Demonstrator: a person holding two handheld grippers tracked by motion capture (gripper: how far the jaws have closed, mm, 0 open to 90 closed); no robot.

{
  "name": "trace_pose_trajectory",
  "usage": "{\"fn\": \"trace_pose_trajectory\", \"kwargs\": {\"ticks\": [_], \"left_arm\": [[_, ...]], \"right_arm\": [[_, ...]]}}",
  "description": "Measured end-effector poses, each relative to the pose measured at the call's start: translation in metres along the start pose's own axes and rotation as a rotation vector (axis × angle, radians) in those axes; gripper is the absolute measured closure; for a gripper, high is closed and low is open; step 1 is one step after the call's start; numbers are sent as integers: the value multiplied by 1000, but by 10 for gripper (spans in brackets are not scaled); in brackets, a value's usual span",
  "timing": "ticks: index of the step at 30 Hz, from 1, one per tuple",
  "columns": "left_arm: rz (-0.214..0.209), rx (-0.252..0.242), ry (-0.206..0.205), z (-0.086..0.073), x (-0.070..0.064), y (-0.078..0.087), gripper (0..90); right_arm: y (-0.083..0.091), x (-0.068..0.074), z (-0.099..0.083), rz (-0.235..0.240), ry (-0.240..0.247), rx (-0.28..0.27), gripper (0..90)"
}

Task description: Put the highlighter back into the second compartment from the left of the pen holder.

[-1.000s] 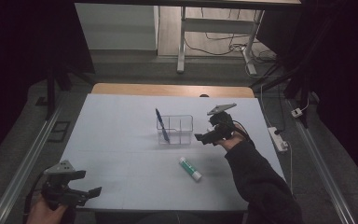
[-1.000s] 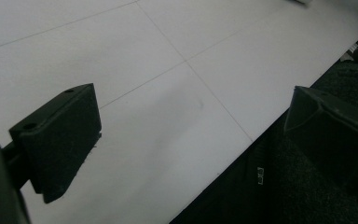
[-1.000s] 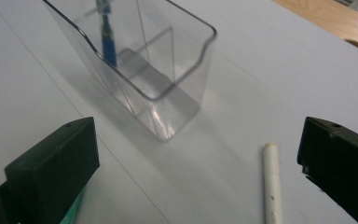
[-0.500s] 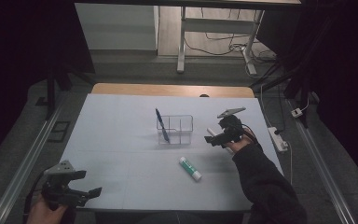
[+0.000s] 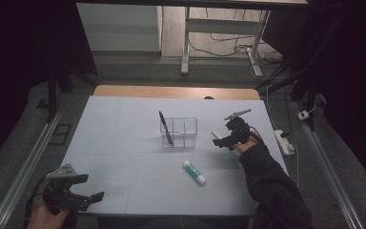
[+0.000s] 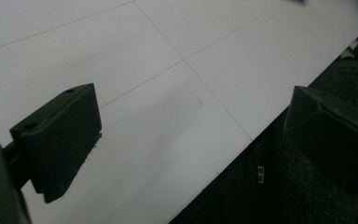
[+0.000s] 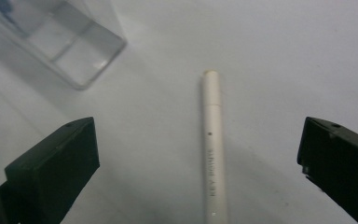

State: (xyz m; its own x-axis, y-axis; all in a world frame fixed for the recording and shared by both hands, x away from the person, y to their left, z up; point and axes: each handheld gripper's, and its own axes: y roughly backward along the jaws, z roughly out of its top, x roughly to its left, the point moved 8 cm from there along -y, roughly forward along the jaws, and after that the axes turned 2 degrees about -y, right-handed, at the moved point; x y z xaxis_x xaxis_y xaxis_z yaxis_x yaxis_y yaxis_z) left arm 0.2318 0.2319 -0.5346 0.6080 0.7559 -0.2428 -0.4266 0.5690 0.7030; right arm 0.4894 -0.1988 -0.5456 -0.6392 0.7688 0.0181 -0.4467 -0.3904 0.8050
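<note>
White pen (image 7: 212, 144) between spread right gripper (image 7: 200, 154) jaws — untouched, lettering legible.

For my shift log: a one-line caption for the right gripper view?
Open right gripper poised over a white pen lying beside the clear organizer.

A glue stick (image 5: 194, 172) lies flat on the white surface (image 5: 119, 143), near its front edge. Behind it stands a clear organizer (image 5: 178, 132) with a blue pen (image 5: 166, 128) leaning in its left compartment. A power strip (image 5: 284, 142) lies on the floor at the right.
</note>
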Motion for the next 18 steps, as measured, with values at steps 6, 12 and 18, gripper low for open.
{"fn": "trace_pose_trajectory", "kwargs": {"ticks": [6, 12, 18], "left_arm": [[-3, 0, 4, 0, 0, 0, 43], [-4, 1, 3, 0, 0, 0, 43], [-5, 3, 6, 0, 0, 0, 43]], "right_arm": [[-16, -15, -4, -37, -45, 33, 0], [-30, -22, -9, -45, -47, 83, 0], [-37, -20, -9, -45, 8, 128, 76]]}}
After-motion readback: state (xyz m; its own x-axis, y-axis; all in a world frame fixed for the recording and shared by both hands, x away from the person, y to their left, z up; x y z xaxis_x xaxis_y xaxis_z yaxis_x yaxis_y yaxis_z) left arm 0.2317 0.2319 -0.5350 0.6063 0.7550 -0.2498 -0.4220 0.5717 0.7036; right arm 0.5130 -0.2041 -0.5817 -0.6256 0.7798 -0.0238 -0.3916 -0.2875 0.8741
